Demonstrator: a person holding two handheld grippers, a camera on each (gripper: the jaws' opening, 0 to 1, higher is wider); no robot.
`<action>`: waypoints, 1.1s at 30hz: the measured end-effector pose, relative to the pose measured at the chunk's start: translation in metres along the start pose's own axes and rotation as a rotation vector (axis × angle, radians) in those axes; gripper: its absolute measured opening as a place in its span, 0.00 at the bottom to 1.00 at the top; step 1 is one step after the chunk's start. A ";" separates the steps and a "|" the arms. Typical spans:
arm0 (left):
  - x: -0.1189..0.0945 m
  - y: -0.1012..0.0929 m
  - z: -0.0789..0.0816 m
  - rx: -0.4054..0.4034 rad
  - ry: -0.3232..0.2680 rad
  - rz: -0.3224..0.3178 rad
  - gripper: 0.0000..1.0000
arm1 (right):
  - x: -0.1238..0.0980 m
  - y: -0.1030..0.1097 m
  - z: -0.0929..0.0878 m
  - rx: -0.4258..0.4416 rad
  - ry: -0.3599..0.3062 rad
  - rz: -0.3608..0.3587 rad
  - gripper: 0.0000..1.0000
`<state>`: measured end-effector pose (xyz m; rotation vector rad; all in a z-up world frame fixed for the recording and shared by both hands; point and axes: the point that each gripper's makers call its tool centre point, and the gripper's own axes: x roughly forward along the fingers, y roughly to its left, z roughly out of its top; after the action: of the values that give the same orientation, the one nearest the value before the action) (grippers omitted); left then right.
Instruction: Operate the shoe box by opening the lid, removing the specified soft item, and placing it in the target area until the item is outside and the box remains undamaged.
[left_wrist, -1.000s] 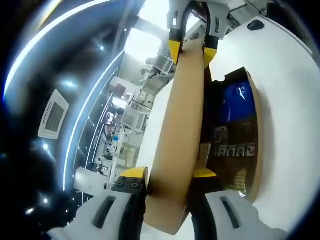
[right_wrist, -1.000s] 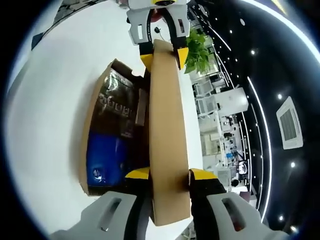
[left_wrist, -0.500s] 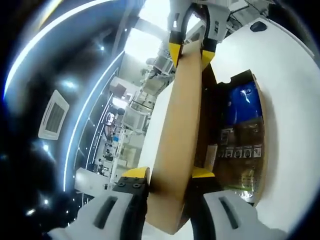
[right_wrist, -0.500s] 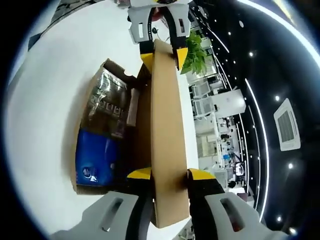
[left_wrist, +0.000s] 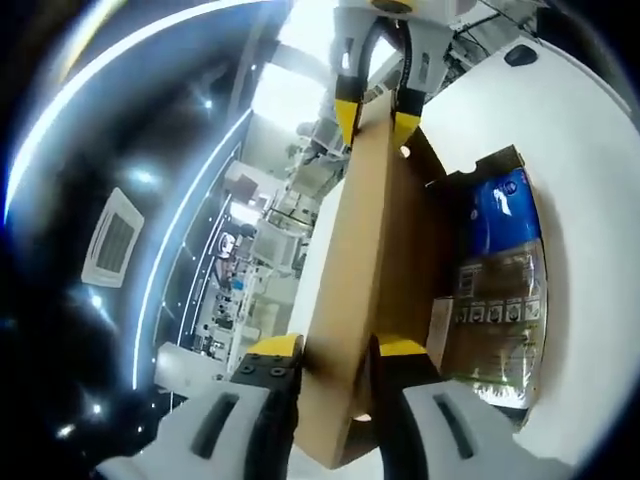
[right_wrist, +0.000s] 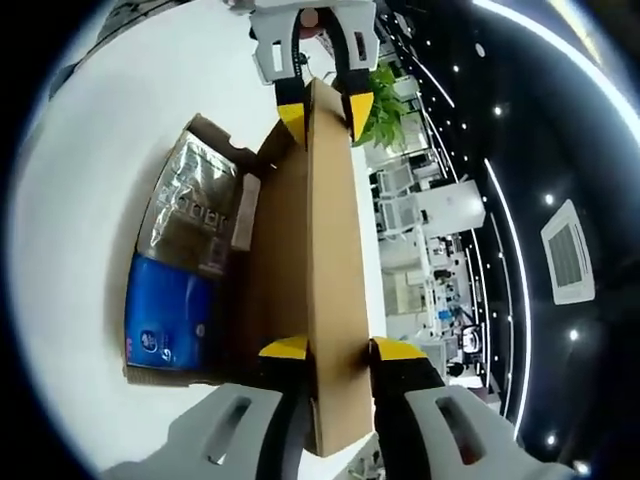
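Note:
The brown cardboard lid (left_wrist: 365, 260) of the shoe box stands raised on edge, held at both ends. My left gripper (left_wrist: 335, 350) is shut on its near end, and my right gripper (left_wrist: 375, 95) clamps the far end. In the right gripper view my right gripper (right_wrist: 325, 350) is shut on the lid (right_wrist: 325, 230), with the left gripper (right_wrist: 320, 105) at the far end. The open box (right_wrist: 150, 375) lies on the white table. A soft blue and silvery-brown pack (right_wrist: 180, 260) lies inside it, and the left gripper view also has this pack (left_wrist: 500, 270).
The white table (left_wrist: 590, 180) spreads around the box, with a small dark object (left_wrist: 520, 52) near its far edge. A green plant (right_wrist: 385, 100) stands beyond the table. Behind it lies a large room with desks and ceiling lights.
The lid has swung further up and away from the box opening. More of the box's inside and the whole pack now show. Both grippers keep their hold.

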<state>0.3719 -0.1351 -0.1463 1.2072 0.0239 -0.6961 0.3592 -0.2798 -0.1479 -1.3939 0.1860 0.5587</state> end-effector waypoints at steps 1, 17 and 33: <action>0.001 0.001 0.000 0.000 0.000 0.001 0.25 | 0.001 -0.001 0.000 0.000 -0.001 0.000 0.20; 0.015 0.016 -0.003 0.037 -0.005 0.010 0.22 | 0.013 -0.016 -0.004 0.011 -0.010 0.004 0.17; 0.026 0.022 -0.004 0.016 -0.022 -0.025 0.26 | 0.021 -0.024 -0.005 0.027 -0.002 0.007 0.15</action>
<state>0.4051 -0.1402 -0.1390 1.2159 0.0149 -0.7329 0.3902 -0.2808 -0.1370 -1.3668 0.1961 0.5615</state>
